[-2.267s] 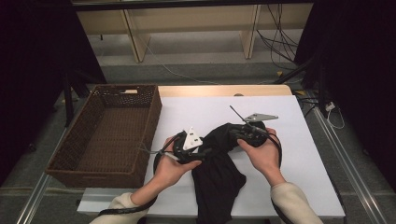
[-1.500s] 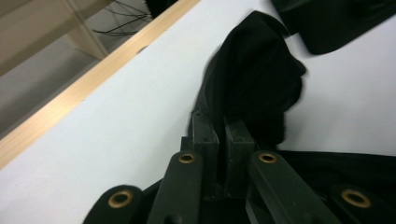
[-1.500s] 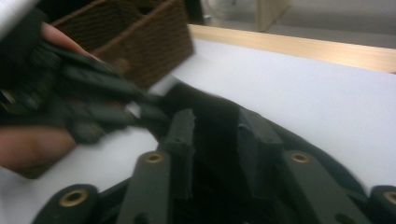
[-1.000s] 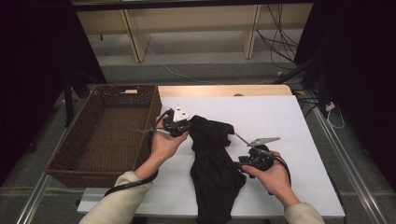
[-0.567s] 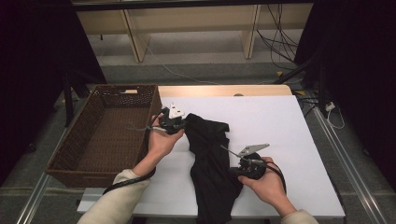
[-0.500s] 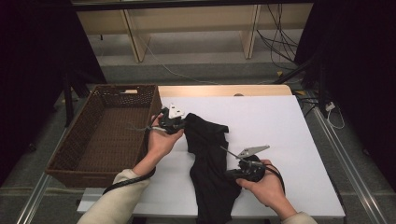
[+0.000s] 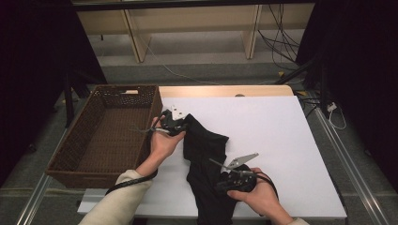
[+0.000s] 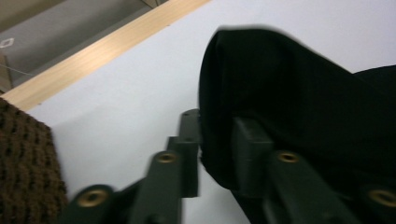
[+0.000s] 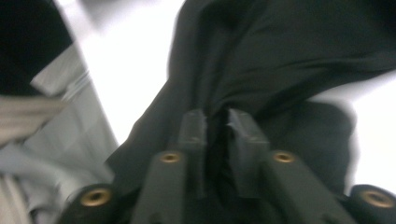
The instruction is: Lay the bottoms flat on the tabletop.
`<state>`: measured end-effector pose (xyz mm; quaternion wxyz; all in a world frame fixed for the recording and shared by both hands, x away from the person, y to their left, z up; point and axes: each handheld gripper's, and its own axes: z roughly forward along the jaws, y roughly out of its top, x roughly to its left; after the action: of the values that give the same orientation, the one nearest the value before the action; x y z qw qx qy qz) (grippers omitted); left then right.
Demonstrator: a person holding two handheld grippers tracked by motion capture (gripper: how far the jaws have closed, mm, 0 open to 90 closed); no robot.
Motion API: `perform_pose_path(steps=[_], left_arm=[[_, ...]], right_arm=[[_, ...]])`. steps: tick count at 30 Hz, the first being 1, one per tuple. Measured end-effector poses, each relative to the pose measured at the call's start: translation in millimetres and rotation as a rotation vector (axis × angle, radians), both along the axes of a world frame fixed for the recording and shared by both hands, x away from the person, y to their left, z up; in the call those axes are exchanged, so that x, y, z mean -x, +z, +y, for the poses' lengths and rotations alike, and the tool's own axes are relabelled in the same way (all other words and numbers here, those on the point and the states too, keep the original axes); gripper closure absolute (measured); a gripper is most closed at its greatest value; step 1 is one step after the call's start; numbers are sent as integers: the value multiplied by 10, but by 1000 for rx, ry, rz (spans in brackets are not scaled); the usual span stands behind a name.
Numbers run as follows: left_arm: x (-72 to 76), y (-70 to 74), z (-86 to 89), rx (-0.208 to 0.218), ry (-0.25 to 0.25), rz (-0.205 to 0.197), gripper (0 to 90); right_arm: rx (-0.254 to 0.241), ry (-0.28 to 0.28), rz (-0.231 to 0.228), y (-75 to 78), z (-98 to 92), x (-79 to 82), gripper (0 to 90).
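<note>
A black garment [image 7: 206, 145] lies lengthwise on the white table [image 7: 281, 131], its lower end hanging over the near edge. My left gripper [image 7: 183, 124] is at its far end, beside the basket. In the left gripper view the left gripper [image 8: 215, 140] has just been opening, and a fold of the garment [image 8: 303, 93] sits loosely between the jaws. My right gripper [image 7: 219, 185] is on the near part of the garment. Its jaws [image 9: 216, 126] have also just been opening, leaving a narrow gap with the black cloth [image 9: 280, 46] bunched in it.
A brown wicker basket [image 7: 63, 159] stands at the table's left edge, close to my left hand. Bare white tabletop extends to the right of the garment. A wooden strip [image 7: 225, 91] runs along the far edge, and metal rails [image 7: 352, 173] flank the table.
My right gripper moved left and nearer along the garment to its lower part, closed there, then parted slightly. The left gripper stayed at the far end and its jaws loosened.
</note>
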<state>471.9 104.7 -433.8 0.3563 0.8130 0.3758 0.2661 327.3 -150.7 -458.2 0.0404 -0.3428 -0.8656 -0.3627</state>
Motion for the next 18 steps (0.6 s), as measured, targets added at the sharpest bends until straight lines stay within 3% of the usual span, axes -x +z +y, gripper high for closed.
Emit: perform_pose_path(steps=[3,6,9,13,15,18], left_arm=[[51,49,11,-11,23,-20,517],[141,98,5,-2,7,-12,419],[262,112,-9,22,-30,12,392],[459,41,-60,43,-127,131,384],[558,-27,-110,58,-178,195,385],[676,-139,-186,36,-254,277,377]], right_arm=[[-10,-84,-48,72,-123,-84,666],[11,-153,-75,103,-259,-169,626],[30,-208,-75,83,-374,-218,609],[48,-226,-43,8,-420,-218,588],[59,-209,-24,-34,-393,-201,576],[80,-186,-14,-79,-331,-182,574]])
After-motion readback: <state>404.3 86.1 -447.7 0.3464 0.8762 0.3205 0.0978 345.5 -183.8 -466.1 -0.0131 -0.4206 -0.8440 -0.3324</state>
